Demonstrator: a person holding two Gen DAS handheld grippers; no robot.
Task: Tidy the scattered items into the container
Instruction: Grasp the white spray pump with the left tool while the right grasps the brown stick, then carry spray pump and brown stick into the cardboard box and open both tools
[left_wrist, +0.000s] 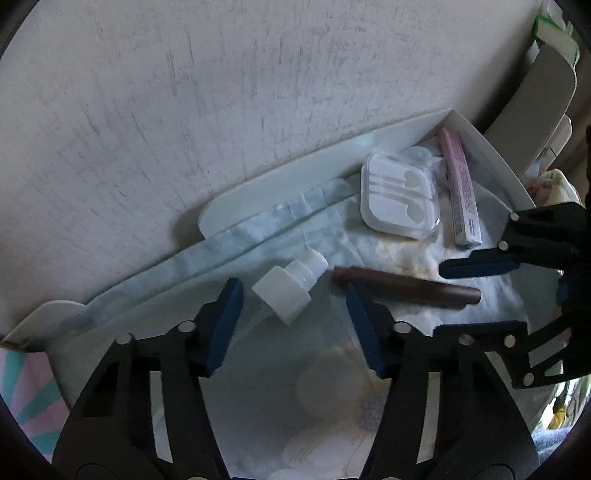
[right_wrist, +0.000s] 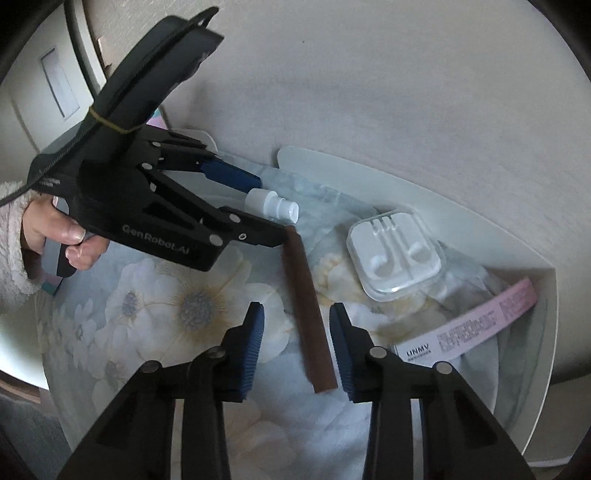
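Observation:
A white container (left_wrist: 388, 136) (right_wrist: 480, 221), lined with floral cloth, holds a white pump bottle (left_wrist: 291, 288) (right_wrist: 273, 206), a brown stick (left_wrist: 406, 287) (right_wrist: 306, 302), a clear-and-white earphone case (left_wrist: 397, 195) (right_wrist: 395, 254) and a pink box (left_wrist: 461, 195) (right_wrist: 480, 321). My left gripper (left_wrist: 293, 310) (right_wrist: 258, 206) is open with the bottle lying between its fingers. My right gripper (right_wrist: 297, 347) (left_wrist: 476, 295) is open, its fingers either side of the brown stick's near end. Neither holds anything.
The container sits against a pale wall (left_wrist: 221, 92). A pastel striped cloth (left_wrist: 26, 406) lies outside its left corner. White furniture (left_wrist: 546, 92) stands at the far right. A hand in a fuzzy sleeve (right_wrist: 55, 236) holds the left gripper.

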